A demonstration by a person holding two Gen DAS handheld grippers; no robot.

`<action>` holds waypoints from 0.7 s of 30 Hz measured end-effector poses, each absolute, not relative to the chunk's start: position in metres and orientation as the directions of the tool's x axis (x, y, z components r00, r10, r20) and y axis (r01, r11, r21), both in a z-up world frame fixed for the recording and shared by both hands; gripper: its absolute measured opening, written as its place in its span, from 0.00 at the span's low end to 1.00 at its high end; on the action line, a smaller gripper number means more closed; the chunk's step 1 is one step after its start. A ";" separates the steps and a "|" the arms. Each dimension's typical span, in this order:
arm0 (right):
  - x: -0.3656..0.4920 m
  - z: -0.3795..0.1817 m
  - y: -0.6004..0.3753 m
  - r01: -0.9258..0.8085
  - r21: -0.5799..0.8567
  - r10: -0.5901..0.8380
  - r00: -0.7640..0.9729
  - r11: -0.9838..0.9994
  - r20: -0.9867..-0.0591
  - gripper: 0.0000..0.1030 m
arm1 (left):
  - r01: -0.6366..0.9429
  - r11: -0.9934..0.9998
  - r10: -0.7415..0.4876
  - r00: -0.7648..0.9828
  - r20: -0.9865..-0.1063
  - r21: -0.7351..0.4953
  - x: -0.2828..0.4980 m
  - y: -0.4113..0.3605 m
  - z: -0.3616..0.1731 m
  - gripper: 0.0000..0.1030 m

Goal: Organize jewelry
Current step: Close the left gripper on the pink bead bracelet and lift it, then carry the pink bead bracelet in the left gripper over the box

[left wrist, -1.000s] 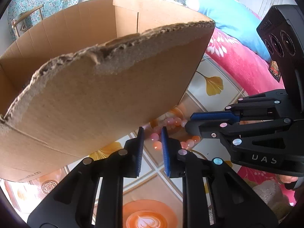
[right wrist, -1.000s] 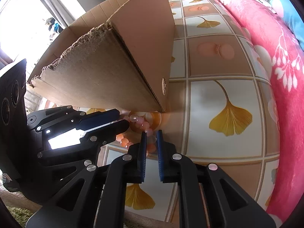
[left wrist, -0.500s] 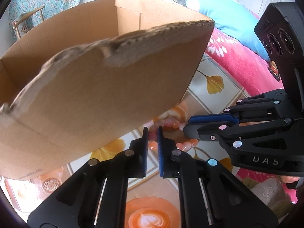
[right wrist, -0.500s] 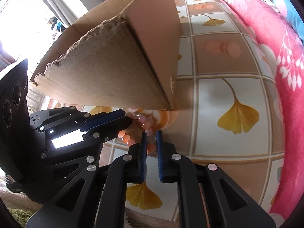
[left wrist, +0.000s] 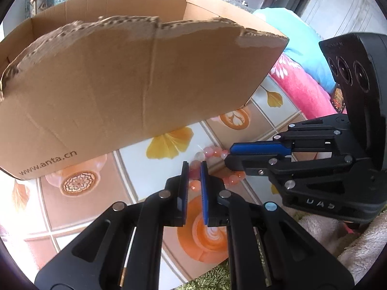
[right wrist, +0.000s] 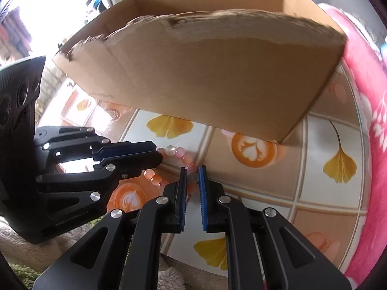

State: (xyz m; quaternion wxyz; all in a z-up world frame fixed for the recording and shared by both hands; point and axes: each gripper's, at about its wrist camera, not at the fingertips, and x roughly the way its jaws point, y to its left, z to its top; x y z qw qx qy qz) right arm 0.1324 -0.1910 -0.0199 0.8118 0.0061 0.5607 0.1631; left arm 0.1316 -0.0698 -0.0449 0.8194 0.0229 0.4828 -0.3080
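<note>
- Your left gripper [left wrist: 193, 169] and right gripper [right wrist: 192, 174] are each clamped on the bead bracelet [right wrist: 180, 155], strung between them.
- Cardboard box [left wrist: 121, 84] stands just ahead.
- Step: carrying. Next, lift both over the torn rim together.

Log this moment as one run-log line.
left gripper: shut on bead bracelet | right gripper: shut on bead bracelet | cardboard box: behind

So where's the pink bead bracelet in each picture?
Left wrist view: the pink and orange bead bracelet sits low centre, between the left gripper and the right gripper.
Right wrist view: it sits centre, just left of the middle, running from the other gripper's tips to this one's.
Shared landmark: the torn brown cardboard box behind it.
</note>
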 end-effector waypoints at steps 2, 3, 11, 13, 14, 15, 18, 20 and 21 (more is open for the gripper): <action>0.133 -0.019 -0.187 -0.274 0.174 0.261 0.320 0.946 -0.911 0.10 | 0.544 0.802 -0.479 0.340 -0.809 -0.246 0.132 -0.072 -0.045 0.08; 0.133 -0.019 -0.186 -0.281 0.167 0.257 0.321 0.945 -0.912 0.10 | 0.554 0.799 -0.475 0.340 -0.811 -0.236 0.133 -0.072 -0.044 0.08; 0.131 -0.016 -0.178 -0.318 0.108 0.225 0.360 0.942 -0.905 0.09 | 0.577 0.805 -0.419 0.382 -0.823 -0.142 0.127 -0.083 -0.040 0.08; 0.127 -0.012 -0.172 -0.312 0.119 0.237 0.374 0.942 -0.897 0.09 | 0.587 0.798 -0.433 0.397 -0.810 -0.139 0.124 -0.081 -0.034 0.08; 0.124 -0.008 -0.173 -0.312 0.121 0.241 0.383 0.942 -0.892 0.09 | 0.591 0.793 -0.448 0.403 -0.798 -0.147 0.122 -0.078 -0.027 0.08; 0.122 -0.001 -0.174 -0.312 0.125 0.248 0.396 0.942 -0.884 0.09 | 0.590 0.792 -0.457 0.405 -0.792 -0.155 0.122 -0.075 -0.021 0.08; 0.115 0.025 -0.181 -0.310 0.153 0.285 0.440 0.938 -0.852 0.09 | 0.596 0.781 -0.502 0.420 -0.756 -0.187 0.120 -0.064 0.008 0.08; 0.112 0.053 -0.184 -0.321 0.166 0.313 0.490 0.933 -0.814 0.09 | 0.608 0.768 -0.541 0.447 -0.712 -0.202 0.117 -0.054 0.036 0.08; 0.111 0.063 -0.185 -0.326 0.174 0.327 0.507 0.929 -0.798 0.09 | 0.612 0.764 -0.557 0.464 -0.689 -0.205 0.116 -0.051 0.049 0.08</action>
